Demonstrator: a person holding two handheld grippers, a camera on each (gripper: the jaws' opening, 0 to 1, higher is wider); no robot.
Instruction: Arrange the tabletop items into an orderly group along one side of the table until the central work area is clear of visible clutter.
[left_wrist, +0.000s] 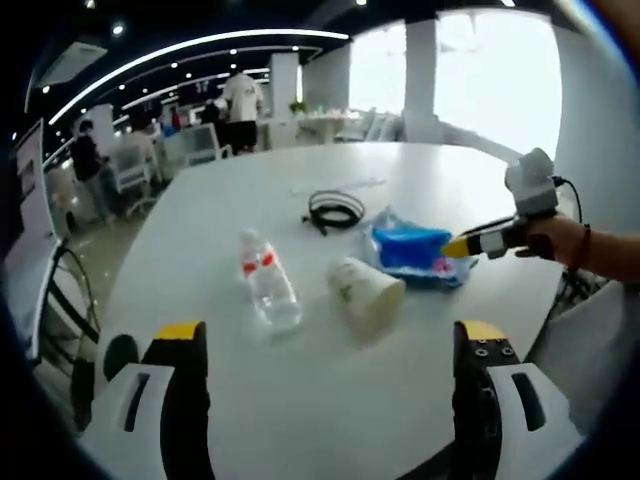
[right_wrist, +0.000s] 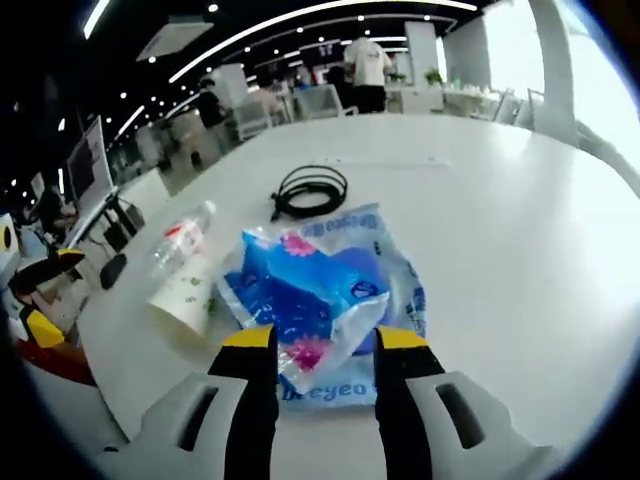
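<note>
We're barely started — bottle, cup, cable and blue pack all sit mid-table. Right gripper half-closed around the pack's edge — grip unclear; left gripper wide open, hovering.

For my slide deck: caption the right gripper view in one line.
Right gripper closing its jaws around the blue tissue pack, with paper cup, bottle and coiled cable behind.

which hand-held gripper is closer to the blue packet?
Right. The right hand-held gripper has its tips at the blue packet's edge; the left hand-held gripper sits back at the near table edge.
</note>
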